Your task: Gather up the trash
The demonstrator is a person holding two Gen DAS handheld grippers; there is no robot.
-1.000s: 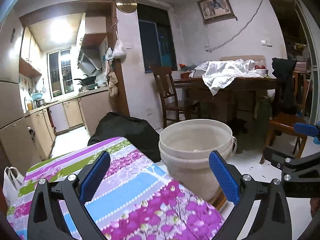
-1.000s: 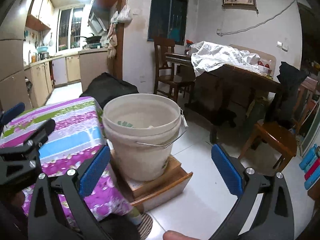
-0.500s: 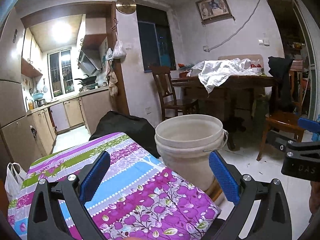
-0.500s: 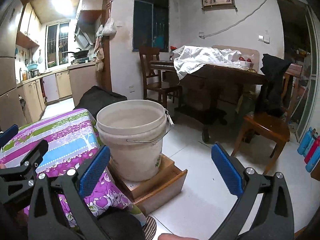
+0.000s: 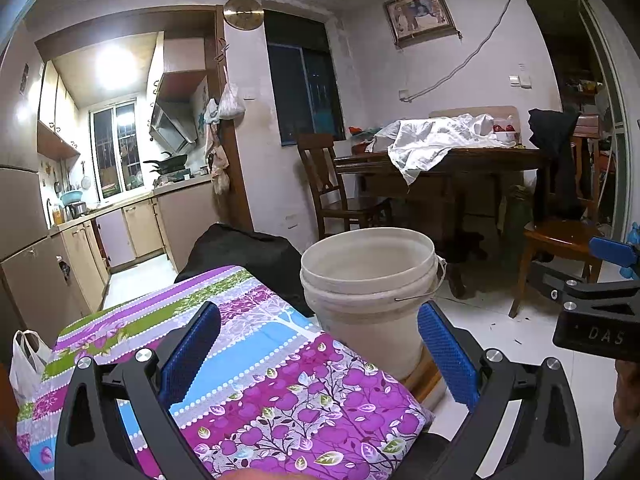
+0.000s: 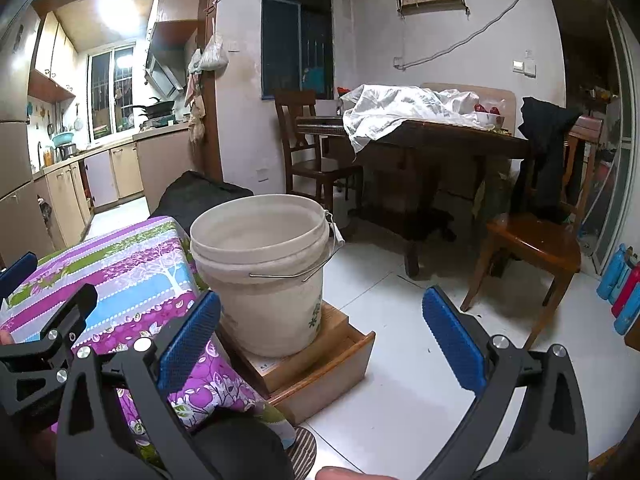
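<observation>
A cream plastic bucket [image 5: 368, 280] with a wire handle stands on a wooden box [image 6: 316, 356] on the white floor; it also shows in the right wrist view [image 6: 264, 264]. Its inside is hidden from here. My left gripper [image 5: 320, 356] is open and empty above a purple flowered cloth [image 5: 256, 368], short of the bucket. My right gripper [image 6: 320, 340] is open and empty, held above the floor in front of the bucket and box. No trash item is visible in either view.
A dark wooden table [image 6: 432, 148] with a white sheet and chairs [image 6: 536, 240] stand behind the bucket. A black bag [image 5: 248, 252] lies beyond the cloth. Kitchen cabinets [image 5: 80, 248] run along the left. A white plastic bag [image 5: 28, 360] hangs at far left.
Both grippers have pulled back and risen from the bucket, so its inside no longer shows. Both stay open and empty.
</observation>
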